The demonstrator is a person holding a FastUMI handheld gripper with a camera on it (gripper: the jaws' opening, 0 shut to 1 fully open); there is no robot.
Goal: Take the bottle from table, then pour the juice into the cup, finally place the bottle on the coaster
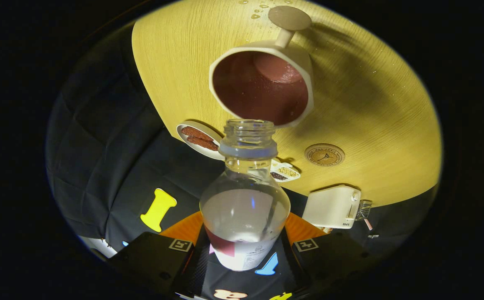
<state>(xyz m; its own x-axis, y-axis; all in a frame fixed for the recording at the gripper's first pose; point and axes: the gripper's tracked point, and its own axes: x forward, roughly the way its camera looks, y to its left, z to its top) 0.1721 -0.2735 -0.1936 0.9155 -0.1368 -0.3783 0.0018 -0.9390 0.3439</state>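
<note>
At the far left of the table [175, 75], a small dish of brown biscuits [198, 138] is seen near the table's edge. Just right of it, the clear bottle [244, 196] is held between the gripper [242, 250] fingers, which are closed against its sides at the labelled base; the cap is off and the neck is tilted toward the cup [263, 85]. The open mouth is placed just short of the cup's rim, and the cup already holds dark red juice. Clear liquid appears to remain in the bottle, though glare makes its level hard to judge. Beyond the cup, droplets [255, 10] are visible on the wood. To the right, a small snack dish [284, 171], the round cork coaster [324, 154] and a white appliance [333, 206] are set near the table edge.

A spill is the main risk: with the mouth not yet over the rim, any further tilt could send liquid onto the table. A slip in the wet grip could also drop the bottle before the coaster is reached.
</note>
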